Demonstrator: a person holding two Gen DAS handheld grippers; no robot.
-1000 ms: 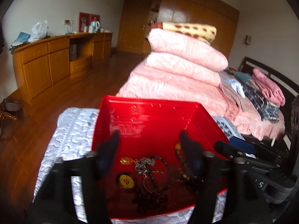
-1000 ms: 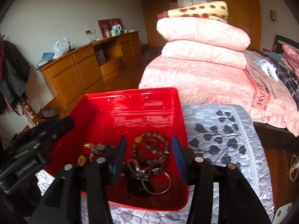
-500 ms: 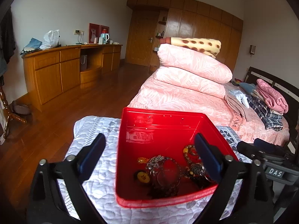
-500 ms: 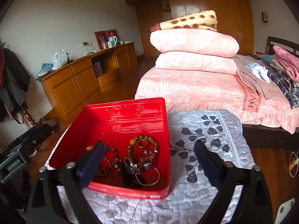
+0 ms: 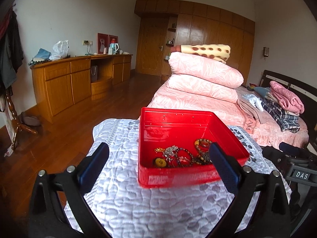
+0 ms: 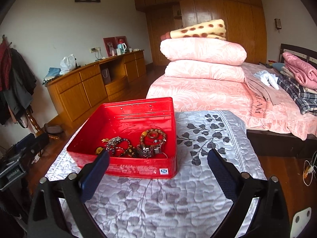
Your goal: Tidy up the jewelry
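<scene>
Red metal box point(image 6: 138, 138) of tangled jewelry point(image 6: 136, 144) sits ahead of both wide-apart, empty jaws; best pick one loose bracelet point(image 6: 153, 135) slowly.

It was a home bedroom. A bed point(image 6: 208, 95) under a pink cover ran off toward one o'clock, stacked with folded quilts point(image 6: 204, 59) and clothes point(image 6: 297, 79). A wooden sideboard point(image 6: 95, 87) stood along the wall at ten o'clock, with a kettle point(image 6: 121, 47) and framed photos point(image 6: 110, 45) on top. Built-in wooden wardrobes point(image 6: 227, 15) filled the far wall at twelve, and coats point(image 6: 15, 83) hung at nine.
</scene>
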